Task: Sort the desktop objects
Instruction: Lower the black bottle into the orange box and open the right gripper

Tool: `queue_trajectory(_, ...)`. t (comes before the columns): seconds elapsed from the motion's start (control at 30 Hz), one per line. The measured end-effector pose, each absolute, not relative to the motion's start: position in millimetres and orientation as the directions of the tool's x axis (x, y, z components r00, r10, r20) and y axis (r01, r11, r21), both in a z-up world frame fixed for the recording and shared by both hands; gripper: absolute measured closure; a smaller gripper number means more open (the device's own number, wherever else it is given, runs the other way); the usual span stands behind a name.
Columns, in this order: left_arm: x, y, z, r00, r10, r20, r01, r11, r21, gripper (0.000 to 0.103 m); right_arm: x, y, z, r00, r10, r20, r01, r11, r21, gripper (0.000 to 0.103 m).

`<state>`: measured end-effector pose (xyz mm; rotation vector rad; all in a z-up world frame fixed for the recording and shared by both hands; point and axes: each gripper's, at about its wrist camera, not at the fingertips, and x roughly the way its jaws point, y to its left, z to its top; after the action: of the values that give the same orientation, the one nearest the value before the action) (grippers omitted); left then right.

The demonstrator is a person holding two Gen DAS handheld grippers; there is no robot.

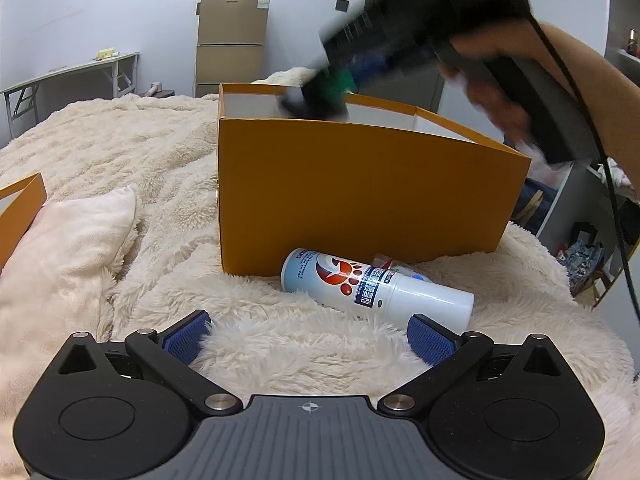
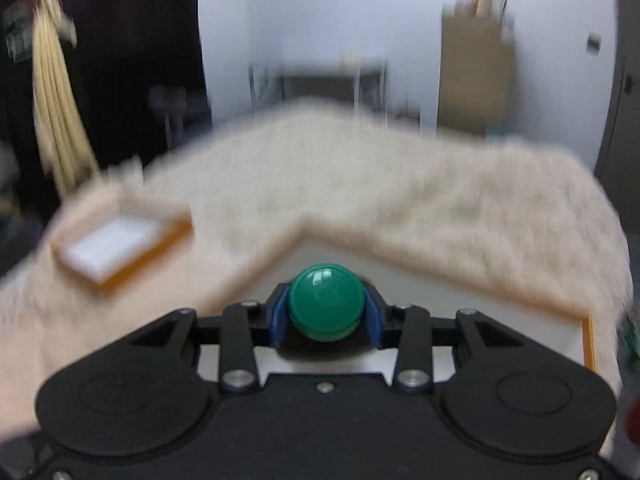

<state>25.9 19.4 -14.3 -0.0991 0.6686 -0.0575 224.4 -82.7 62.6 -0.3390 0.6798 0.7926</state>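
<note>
In the right wrist view my right gripper (image 2: pixel 326 312) is shut on a round green-capped object (image 2: pixel 326 300), its blue pads pressing both sides, above the white inside of the orange box (image 2: pixel 587 344). The left wrist view shows that same right gripper (image 1: pixel 320 92), blurred, with the green object (image 1: pixel 338 80) over the orange box (image 1: pixel 360 192). My left gripper (image 1: pixel 308 334) stands open low over the blanket. A white spray can (image 1: pixel 376 286) with a red paw print lies on its side just beyond its fingers, against the box's front wall.
A fluffy cream blanket (image 1: pixel 120 152) covers the surface, with a folded cream cloth (image 1: pixel 68 248) at left. The orange box lid (image 2: pixel 124 248) lies apart at the left. A small item (image 1: pixel 404 270) lies behind the can. A cabinet (image 1: pixel 232 36) and folding table (image 1: pixel 72 72) stand by the wall.
</note>
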Motion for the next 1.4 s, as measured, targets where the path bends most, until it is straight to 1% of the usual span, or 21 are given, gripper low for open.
queue_trajectory(0.07,26.7,18.7,-14.8,0.781,-0.084,-0.618,0.022,0.994,-0.108,0.000,212.5,-88.4,54.6,0.508,0.507,-0.696,-0.761,0.643,-0.087,0.065)
queue_trajectory(0.13,27.5,19.0,-15.3,0.781,-0.085,-0.619,0.022,0.994,-0.108,0.000,209.0,-98.9,49.7,0.485,0.487,-0.726,-0.773,0.628,-0.095,0.065)
queue_trajectory(0.3,27.3,18.4,-15.0,0.780,-0.083,-0.621,0.022,0.994,-0.106,0.000,240.6,-128.7,40.6,0.398,0.489,-0.777,-0.766,0.643,0.012,0.064)
queue_trajectory(0.37,27.2,18.7,-14.8,0.780,-0.084,-0.620,0.022,0.994,-0.107,0.000,252.3,-137.7,38.6,0.353,0.511,-0.784,-0.766,0.639,0.071,0.064)
queue_trajectory(0.43,27.1,18.7,-14.8,0.780,-0.084,-0.620,0.021,0.994,-0.107,0.000,260.6,-145.1,40.5,0.343,0.537,-0.771,-0.763,0.638,0.105,0.060)
queue_trajectory(0.47,27.2,18.6,-14.9,0.780,-0.084,-0.621,0.022,0.994,-0.107,0.000,258.9,-145.9,43.5,0.373,0.533,-0.759,-0.758,0.647,0.082,0.060)
queue_trajectory(0.5,27.4,18.5,-15.0,0.779,-0.084,-0.621,0.022,0.994,-0.107,0.000,261.9,-146.5,43.1,0.443,0.488,-0.752,-0.739,0.674,0.002,0.062)
queue_trajectory(0.6,27.4,18.6,-14.5,0.780,-0.083,-0.621,0.022,0.994,-0.105,0.000,268.6,-147.0,42.3,0.624,0.344,-0.702,-0.641,0.739,-0.208,0.060)
queue_trajectory(0.67,27.2,19.2,-14.1,0.781,-0.083,-0.619,0.022,0.994,-0.106,0.000,269.9,-152.6,45.0,0.671,0.315,-0.671,-0.597,0.767,-0.237,0.060)
queue_trajectory(0.73,27.0,19.5,-14.2,0.781,-0.084,-0.619,0.021,0.994,-0.108,0.000,265.9,-160.6,51.6,0.692,0.327,-0.644,-0.570,0.795,-0.208,0.056)
queue_trajectory(0.8,27.0,19.4,-14.2,0.780,-0.085,-0.620,0.022,0.994,-0.108,0.000,263.4,-166.6,56.0,0.675,0.355,-0.647,-0.577,0.801,-0.162,0.036)
queue_trajectory(0.83,27.0,19.4,-14.1,0.780,-0.085,-0.620,0.022,0.994,-0.109,0.000,262.3,-169.6,58.1,0.665,0.370,-0.649,-0.581,0.803,-0.138,0.033)
queue_trajectory(0.9,27.1,19.1,-13.8,0.779,-0.085,-0.621,0.022,0.994,-0.108,0.000,267.6,-175.3,59.8,0.583,0.420,-0.695,-0.607,0.794,-0.030,0.029)
queue_trajectory(1.03,27.0,18.7,-13.2,0.780,-0.084,-0.621,0.024,0.994,-0.106,0.000,298.6,-171.6,54.0,0.433,0.445,-0.784,-0.577,0.805,0.138,0.027)
queue_trajectory(1.13,27.0,19.1,-13.0,0.780,-0.085,-0.620,0.024,0.994,-0.106,0.000,329.8,-158.5,45.4,0.369,0.413,-0.833,-0.503,0.842,0.195,0.027)
queue_trajectory(1.2,26.9,19.6,-12.8,0.781,-0.085,-0.619,0.024,0.994,-0.106,0.000,347.5,-147.5,42.9,0.357,0.390,-0.849,-0.446,0.870,0.212,0.019)
queue_trajectory(1.23,26.9,20.0,-12.7,0.781,-0.085,-0.618,0.024,0.994,-0.106,0.000,356.0,-142.2,41.7,0.351,0.379,-0.856,-0.417,0.882,0.220,0.017)
queue_trajectory(1.27,26.8,20.5,-12.5,0.782,-0.085,-0.617,0.023,0.994,-0.107,0.000,359.5,-138.2,40.9,0.347,0.373,-0.861,-0.395,0.891,0.226,0.017)
queue_trajectory(1.3,26.6,21.0,-12.4,0.782,-0.085,-0.617,0.023,0.994,-0.108,0.000,363.1,-134.2,39.9,0.342,0.366,-0.865,-0.372,0.899,0.233,0.021)
queue_trajectory(1.37,26.3,22.8,-12.1,0.784,-0.086,-0.615,0.021,0.994,-0.111,0.000,371.3,-124.2,35.3,0.305,0.357,-0.883,-0.329,0.910,0.254,0.024)
queue_trajectory(1.4,26.2,23.4,-12.0,0.784,-0.086,-0.615,0.020,0.993,-0.113,0.000,372.0,-117.9,33.9,0.301,0.337,-0.892,-0.327,0.915,0.235,0.024)
